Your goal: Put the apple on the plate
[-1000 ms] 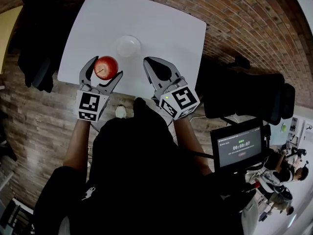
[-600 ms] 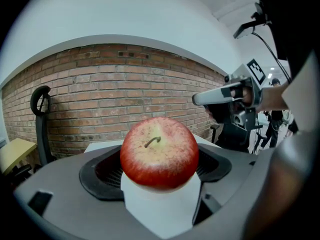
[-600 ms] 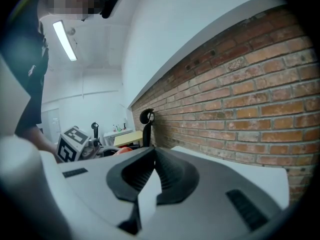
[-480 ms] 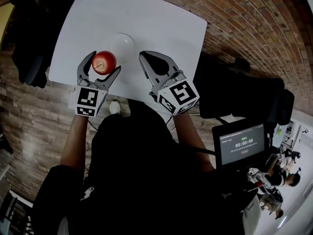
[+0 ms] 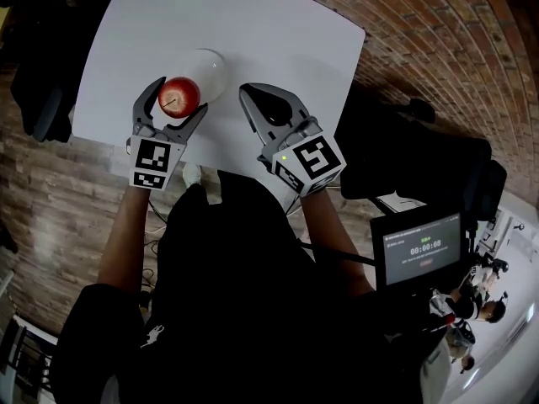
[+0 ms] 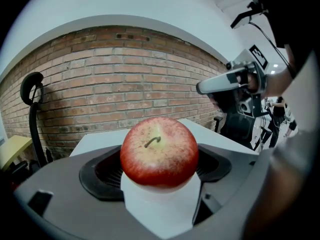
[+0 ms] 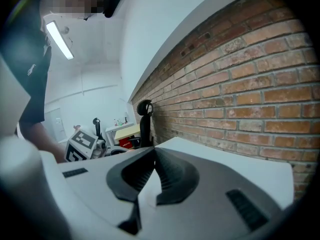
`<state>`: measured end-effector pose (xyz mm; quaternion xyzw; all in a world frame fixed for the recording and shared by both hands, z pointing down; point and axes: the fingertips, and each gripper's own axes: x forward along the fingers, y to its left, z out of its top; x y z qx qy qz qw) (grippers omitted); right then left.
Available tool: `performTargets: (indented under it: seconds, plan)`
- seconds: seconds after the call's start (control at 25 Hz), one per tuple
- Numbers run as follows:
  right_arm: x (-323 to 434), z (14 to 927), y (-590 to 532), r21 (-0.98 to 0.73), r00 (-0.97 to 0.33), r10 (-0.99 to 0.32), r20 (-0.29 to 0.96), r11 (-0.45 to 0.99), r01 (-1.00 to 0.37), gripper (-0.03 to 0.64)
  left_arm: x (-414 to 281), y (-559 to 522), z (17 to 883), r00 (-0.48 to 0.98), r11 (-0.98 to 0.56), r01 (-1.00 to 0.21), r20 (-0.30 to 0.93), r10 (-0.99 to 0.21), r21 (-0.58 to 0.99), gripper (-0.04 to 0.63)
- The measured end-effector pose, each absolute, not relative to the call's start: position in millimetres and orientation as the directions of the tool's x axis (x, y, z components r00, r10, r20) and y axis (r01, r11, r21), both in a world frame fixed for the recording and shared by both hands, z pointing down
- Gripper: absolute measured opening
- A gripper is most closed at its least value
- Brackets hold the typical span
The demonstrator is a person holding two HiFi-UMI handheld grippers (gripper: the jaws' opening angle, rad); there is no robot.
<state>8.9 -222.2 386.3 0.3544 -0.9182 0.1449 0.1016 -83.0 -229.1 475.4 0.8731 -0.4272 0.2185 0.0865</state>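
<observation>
The apple (image 6: pixel 159 151) (red, stem up) sits clamped between the jaws of the left gripper (image 5: pixel 178 100), at the near edge of the white plate (image 5: pixel 212 64) on the white table (image 5: pixel 278 40). Just beside it, the right gripper (image 5: pixel 247 93) has its jaws closed together, holding nothing.
</observation>
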Motion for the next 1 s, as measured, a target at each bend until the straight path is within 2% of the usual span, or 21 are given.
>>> performTargets:
  seconds: [0.48, 1.0]
  plan:
    - [10.7, 419.6, -237.7, -0.24, -0.726, -0.589, 0.356, 0.693, -0.68, 0.005, -85.8, -255.5, 539.6, 0.49, -0.615, -0.785, 0.539, -0.685, -0.068, 0.42]
    - [33.2, 454.4, -268.9, -0.236, -0.712, -0.593, 0.376, 0.682, -0.692, 0.005, -56.9, -289.3, 594.5, 0.475, -0.645, -0.755, 0.581, -0.66, -0.115, 0.42]
